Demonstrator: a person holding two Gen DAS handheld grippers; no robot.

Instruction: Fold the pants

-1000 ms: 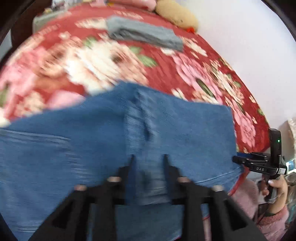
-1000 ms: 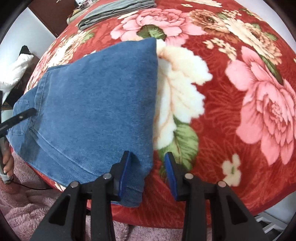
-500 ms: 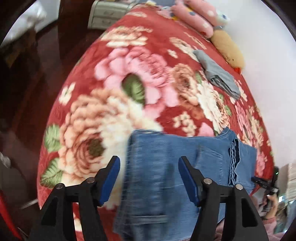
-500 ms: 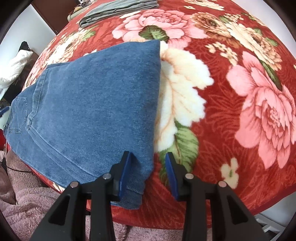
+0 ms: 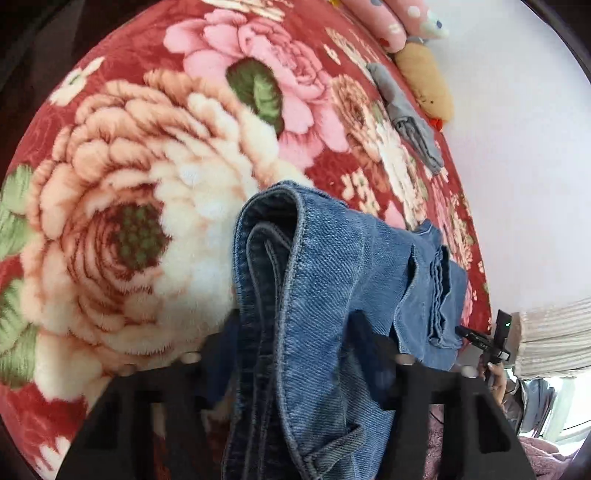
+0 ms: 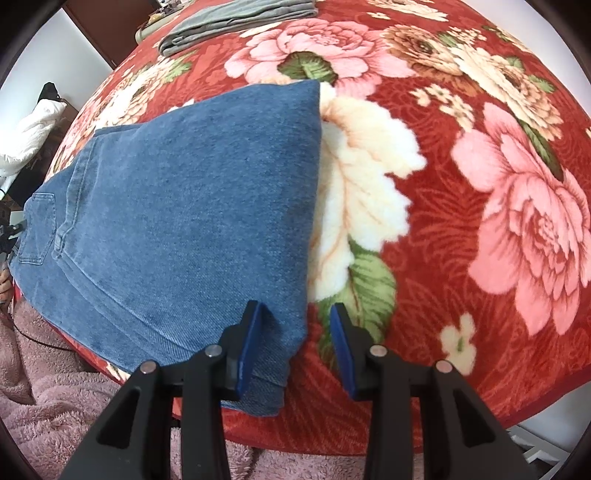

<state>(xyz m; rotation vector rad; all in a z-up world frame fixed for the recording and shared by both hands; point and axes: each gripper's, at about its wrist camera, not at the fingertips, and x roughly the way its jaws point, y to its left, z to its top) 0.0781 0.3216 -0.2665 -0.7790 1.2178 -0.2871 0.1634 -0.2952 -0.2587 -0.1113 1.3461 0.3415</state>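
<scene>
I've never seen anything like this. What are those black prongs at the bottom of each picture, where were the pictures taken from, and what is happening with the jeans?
There is no robot here. A person holds a hand tool with two jaws in each hand, and a wide-angle camera on each tool looks along them. One picture comes from the left gripper, the other from the right gripper. Blue jeans lie on a red flowered blanket, with a folded grey garment farther back. The left jaws have just been closing and pinch a bunched part of the jeans. The right jaws stand open, with a corner of the jeans between them, not squeezed.
</scene>
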